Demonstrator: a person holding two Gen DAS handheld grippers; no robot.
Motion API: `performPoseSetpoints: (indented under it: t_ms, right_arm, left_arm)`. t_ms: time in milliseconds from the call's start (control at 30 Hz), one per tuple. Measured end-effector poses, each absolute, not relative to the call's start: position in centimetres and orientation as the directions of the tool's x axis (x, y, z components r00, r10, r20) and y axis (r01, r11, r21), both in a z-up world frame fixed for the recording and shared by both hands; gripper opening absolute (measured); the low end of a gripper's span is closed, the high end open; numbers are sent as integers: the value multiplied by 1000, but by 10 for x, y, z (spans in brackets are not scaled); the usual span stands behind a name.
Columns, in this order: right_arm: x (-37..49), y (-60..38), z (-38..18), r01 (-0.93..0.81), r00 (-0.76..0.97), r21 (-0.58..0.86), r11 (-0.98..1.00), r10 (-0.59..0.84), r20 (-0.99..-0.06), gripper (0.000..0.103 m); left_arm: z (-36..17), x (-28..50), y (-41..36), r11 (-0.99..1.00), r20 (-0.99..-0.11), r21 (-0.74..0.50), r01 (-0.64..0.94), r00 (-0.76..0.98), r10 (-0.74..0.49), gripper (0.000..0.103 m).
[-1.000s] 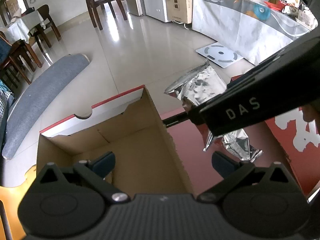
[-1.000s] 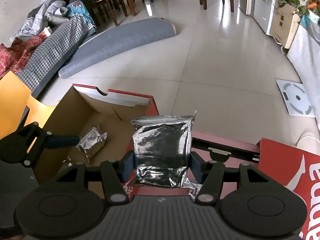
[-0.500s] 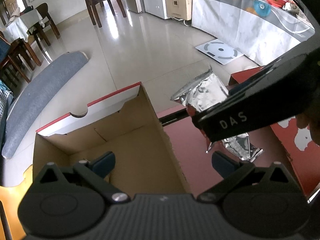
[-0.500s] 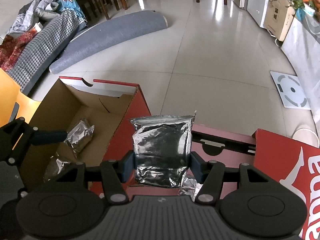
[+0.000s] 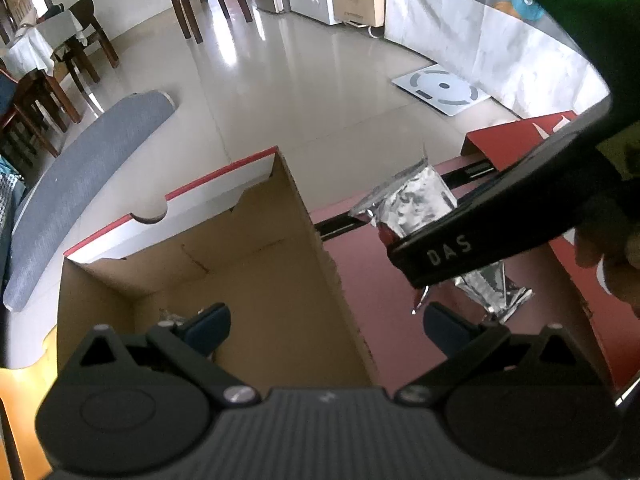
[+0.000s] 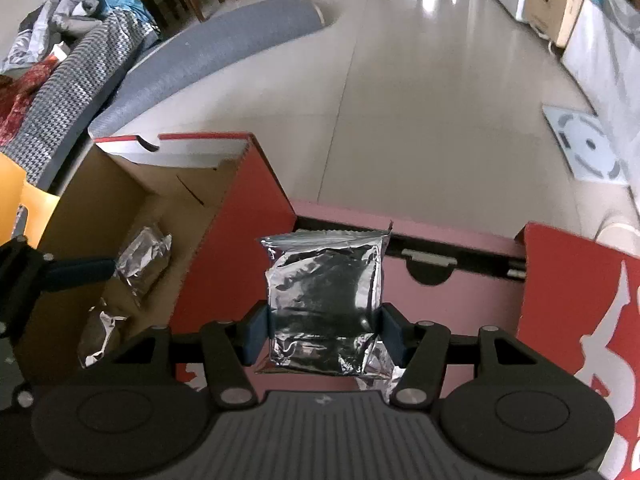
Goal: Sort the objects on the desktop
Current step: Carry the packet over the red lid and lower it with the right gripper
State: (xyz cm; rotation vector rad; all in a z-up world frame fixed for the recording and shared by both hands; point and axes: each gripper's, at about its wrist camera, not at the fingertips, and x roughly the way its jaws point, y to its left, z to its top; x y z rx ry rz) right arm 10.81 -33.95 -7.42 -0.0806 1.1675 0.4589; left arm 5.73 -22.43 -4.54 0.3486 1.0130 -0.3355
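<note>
Foil pouch (image 6: 323,304) upright between the right gripper (image 6: 322,334) jaws, pinched by its side edges low down; most of it stands above the pads. Risk: slick foil slides or buckles out. Cardboard box (image 6: 120,216) to the jaws' left already holds two pouches; its red wall could snag the carry. Left gripper (image 5: 326,320) jaws open, empty, straddling that wall.
</note>
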Motion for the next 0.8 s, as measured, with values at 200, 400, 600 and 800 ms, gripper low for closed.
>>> performPoseSetpoints:
  t_ms: [200,400,600,800]
  right_arm:
    - [115,-337,-91,-388,284,185,903,308,-908,58]
    - [122,-334,-105,-384,281,185,905,306,-910,58]
    - [130,-331,-119,-376,256,223,899,332,-908,58]
    - [130,-330,-119,-384,243,207,900,315,-918,59]
  left_arm:
    - [-47,58,-224,897,-871,124,423,480,-106,103]
    - [-50,60,-222,902,-878,116,415,467,-103,103]
    - [-51,60,-222,905,-882,111,411,460,-101,103]
    - [-52,61,-221,908,-884,111,405,458,-96,103]
